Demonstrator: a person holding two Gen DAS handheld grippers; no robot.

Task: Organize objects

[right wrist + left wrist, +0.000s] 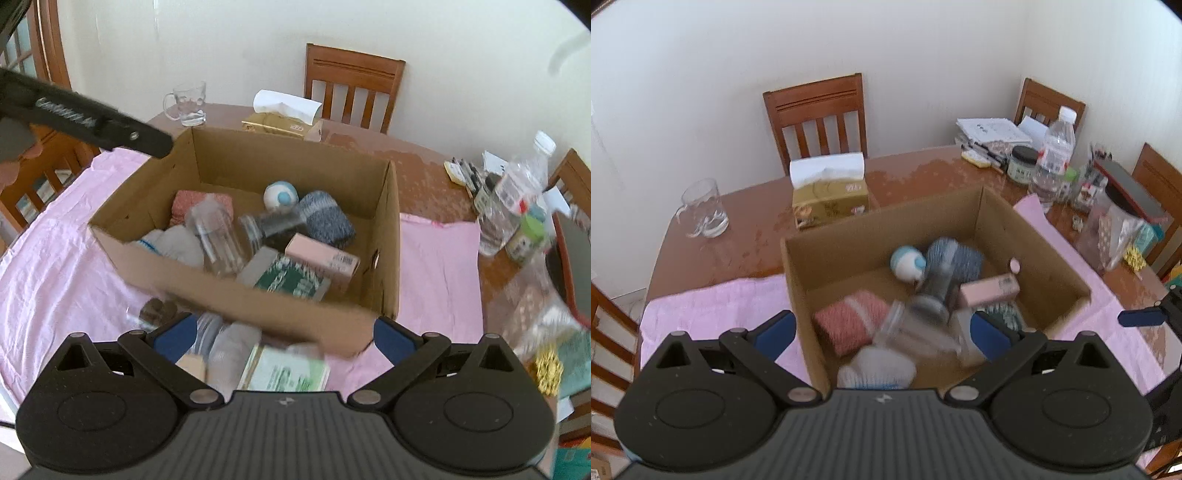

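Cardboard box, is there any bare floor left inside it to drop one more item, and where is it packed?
Inside the cardboard box, bare floor shows along the far wall, behind the pink knit roll and ball, and in the near right corner beside the pink carton. The middle and near left are crowded: clear jar, white sock, green-printed box.

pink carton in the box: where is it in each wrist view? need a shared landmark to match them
Left wrist: the pink carton lies right of centre in the cardboard box, beside the blue-grey knit roll.
Right wrist: the pink carton sits at mid-frame, near the box's right wall, in front of the knit roll.
Shared landmark: the white-and-blue ball at the back of the box.
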